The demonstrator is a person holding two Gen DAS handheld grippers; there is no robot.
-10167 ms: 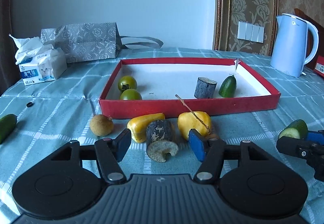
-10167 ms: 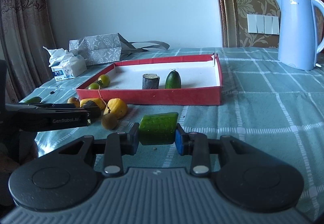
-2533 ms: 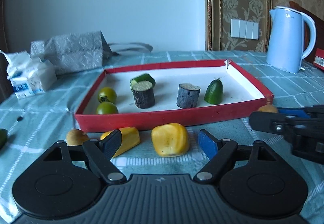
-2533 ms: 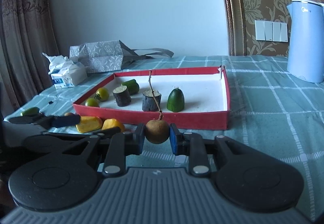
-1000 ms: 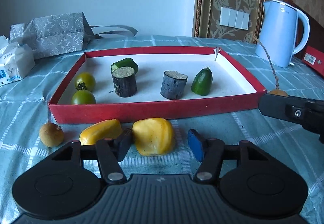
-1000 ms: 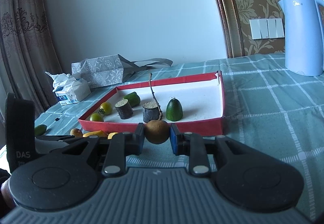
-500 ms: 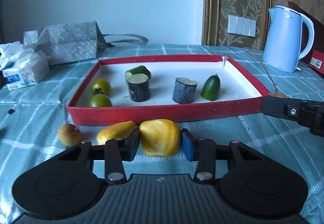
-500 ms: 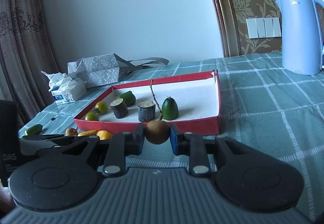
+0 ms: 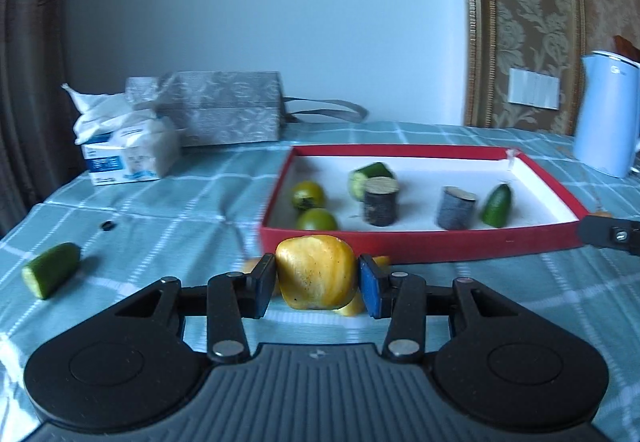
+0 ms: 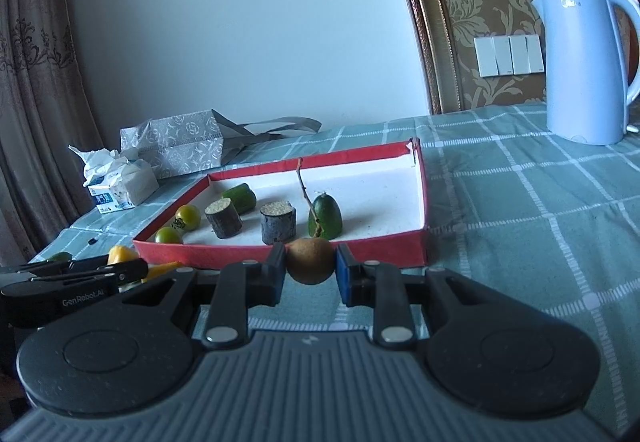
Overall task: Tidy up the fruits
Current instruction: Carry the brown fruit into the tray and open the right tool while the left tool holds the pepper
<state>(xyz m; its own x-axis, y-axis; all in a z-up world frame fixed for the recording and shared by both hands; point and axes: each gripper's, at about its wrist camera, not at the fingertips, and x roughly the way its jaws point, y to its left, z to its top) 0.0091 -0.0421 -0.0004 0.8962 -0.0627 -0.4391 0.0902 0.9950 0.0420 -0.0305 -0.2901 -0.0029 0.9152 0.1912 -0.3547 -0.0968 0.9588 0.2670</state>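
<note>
My left gripper point(image 9: 316, 280) is shut on a yellow pepper piece point(image 9: 314, 272), held above the table in front of the red tray point(image 9: 416, 240). A second yellow piece point(image 9: 354, 306) lies just below it. My right gripper point(image 10: 310, 266) is shut on a brown longan point(image 10: 311, 260) with a long stem, just before the tray's near wall point(image 10: 248, 254). In the tray lie two green tomatoes point(image 9: 308, 196), two dark cylinder pieces point(image 9: 380, 200), and two cucumber pieces point(image 9: 496, 205). Another cucumber piece point(image 9: 50, 274) lies on the cloth at the left.
A tissue pack point(image 9: 128, 152) and a grey gift bag point(image 9: 224, 108) stand at the back left. A blue kettle point(image 10: 584, 70) stands at the back right. The right gripper's finger point(image 9: 610, 236) reaches in at the tray's right corner. A small dark object point(image 9: 107, 226) lies on the cloth.
My left gripper has closed on the yellow pepper piece, lifted it off the table and swung left. My right gripper still holds the longan, slightly nearer the tray.
</note>
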